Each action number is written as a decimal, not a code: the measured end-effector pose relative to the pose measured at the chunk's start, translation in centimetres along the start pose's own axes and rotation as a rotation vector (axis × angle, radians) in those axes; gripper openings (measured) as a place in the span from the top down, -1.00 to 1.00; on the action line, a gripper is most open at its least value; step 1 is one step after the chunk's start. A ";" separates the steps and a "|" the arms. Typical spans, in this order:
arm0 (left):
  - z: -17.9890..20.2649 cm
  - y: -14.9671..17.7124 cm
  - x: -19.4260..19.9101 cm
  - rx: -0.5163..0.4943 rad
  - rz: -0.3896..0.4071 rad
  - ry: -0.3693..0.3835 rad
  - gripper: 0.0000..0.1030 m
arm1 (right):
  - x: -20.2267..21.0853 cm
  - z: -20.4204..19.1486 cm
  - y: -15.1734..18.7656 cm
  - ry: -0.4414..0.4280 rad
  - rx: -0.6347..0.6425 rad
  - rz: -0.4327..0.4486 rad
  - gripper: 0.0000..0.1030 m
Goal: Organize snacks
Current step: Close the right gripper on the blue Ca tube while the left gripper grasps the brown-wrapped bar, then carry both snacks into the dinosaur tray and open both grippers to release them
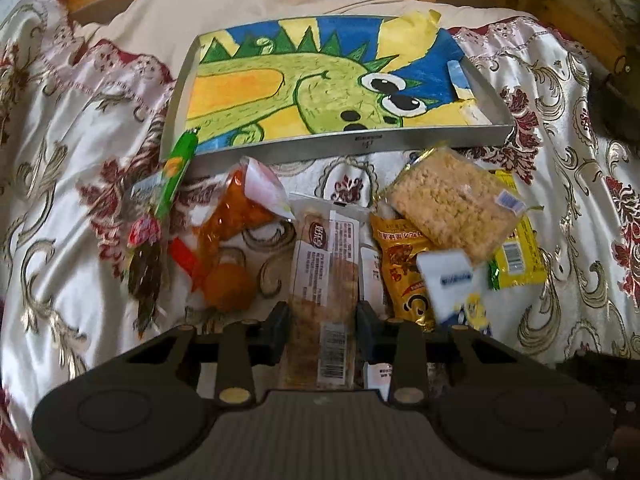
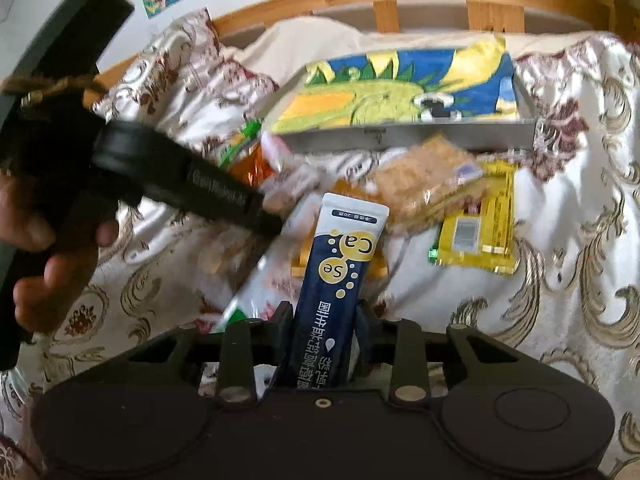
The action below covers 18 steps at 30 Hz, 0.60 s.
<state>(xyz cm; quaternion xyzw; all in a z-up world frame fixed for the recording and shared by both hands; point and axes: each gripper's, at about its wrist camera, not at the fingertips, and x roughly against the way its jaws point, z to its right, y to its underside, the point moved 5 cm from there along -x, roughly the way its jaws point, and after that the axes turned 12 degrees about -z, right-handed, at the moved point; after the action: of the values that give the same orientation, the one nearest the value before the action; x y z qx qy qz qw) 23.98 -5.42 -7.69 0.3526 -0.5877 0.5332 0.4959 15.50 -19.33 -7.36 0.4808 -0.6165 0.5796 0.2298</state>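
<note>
Left gripper [image 1: 323,330]: pads pinch a clear-wrapped cake bar [image 1: 324,280] lying flat on the floral bedspread [image 1: 72,168]. Right gripper [image 2: 325,330]: clamped on a navy Ca/Se sachet [image 2: 340,264], tilted up off the cloth.

Step, as judged: both picks made; lift and carry to the grey tray [image 1: 360,145] beyond, empty but for its dinosaur drawing.

In the way: rice-crisp pack [image 1: 448,204], gold packet [image 1: 404,268], orange-wrapped snack [image 1: 236,216], all near the tray's front wall.

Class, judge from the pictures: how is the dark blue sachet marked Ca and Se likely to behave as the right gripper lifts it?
The blue sachet stands straight above the right gripper, so probably fairly stiff. Slim, so likely light. Its glossy film may slip.
</note>
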 end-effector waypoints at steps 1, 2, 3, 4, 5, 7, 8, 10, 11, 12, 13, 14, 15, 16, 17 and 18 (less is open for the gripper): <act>0.0 0.1 0.1 0.007 -0.005 0.001 0.26 | 0.3 0.0 -0.1 0.001 0.001 0.015 0.32; 0.1 0.2 0.2 0.012 -0.013 0.001 0.26 | 0.6 0.0 -0.2 -0.001 0.002 0.029 0.32; 0.2 0.3 0.4 0.018 -0.023 0.004 0.26 | 1.0 0.0 -0.4 -0.001 0.002 0.044 0.32; 0.2 0.4 0.5 0.023 -0.028 0.003 0.26 | 1.2 0.1 -0.5 -0.001 0.001 0.055 0.32; 0.3 0.5 0.7 0.027 -0.034 0.000 0.26 | 1.4 0.1 -0.6 -0.002 -0.002 0.066 0.32; 0.4 0.5 1.2 0.030 -0.043 -0.002 0.26 | 1.8 0.4 -1.0 0.002 -0.006 0.087 0.32; 0.4 0.6 1.4 0.033 -0.052 -0.005 0.27 | 1.9 0.4 -1.2 0.004 -0.007 0.098 0.32; 0.4 0.6 1.9 0.044 -0.068 -0.024 0.27 | 2.2 0.6 -1.7 0.008 -0.002 0.120 0.32; 0.3 0.7 2.2 0.052 -0.073 -0.038 0.27 | 2.4 0.6 -1.9 0.011 0.004 0.132 0.32; 0.3 0.7 2.6 0.065 -0.078 -0.049 0.27 | 2.5 0.7 -2.2 0.016 0.012 0.147 0.32; 0.2 0.7 2.9 0.074 -0.081 -0.047 0.27 | 2.7 0.8 -2.5 0.020 0.018 0.160 0.32; 0.2 0.7 3.2 0.080 -0.082 -0.039 0.27 | 2.9 0.9 -2.9 0.024 0.024 0.177 0.32; 0.3 0.7 3.4 0.089 -0.086 -0.029 0.27 | 3.0 1.0 -3.1 0.027 0.030 0.191 0.32; 0.3 0.7 3.7 0.100 -0.091 -0.021 0.27 | 3.2 1.1 -3.5 0.028 0.034 0.209 0.32; 0.4 0.6 4.0 0.111 -0.092 -0.014 0.27 | 3.4 1.3 -3.9 0.028 0.042 0.228 0.32; 0.4 0.5 4.2 0.120 -0.091 -0.004 0.27 | 3.5 1.4 -4.3 0.028 0.050 0.245 0.32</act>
<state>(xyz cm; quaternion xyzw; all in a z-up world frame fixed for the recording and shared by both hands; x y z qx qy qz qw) 22.27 -5.26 -3.75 0.4090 -0.5390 0.5439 0.4964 18.05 -21.22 -2.58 0.3992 -0.6525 0.6254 0.1538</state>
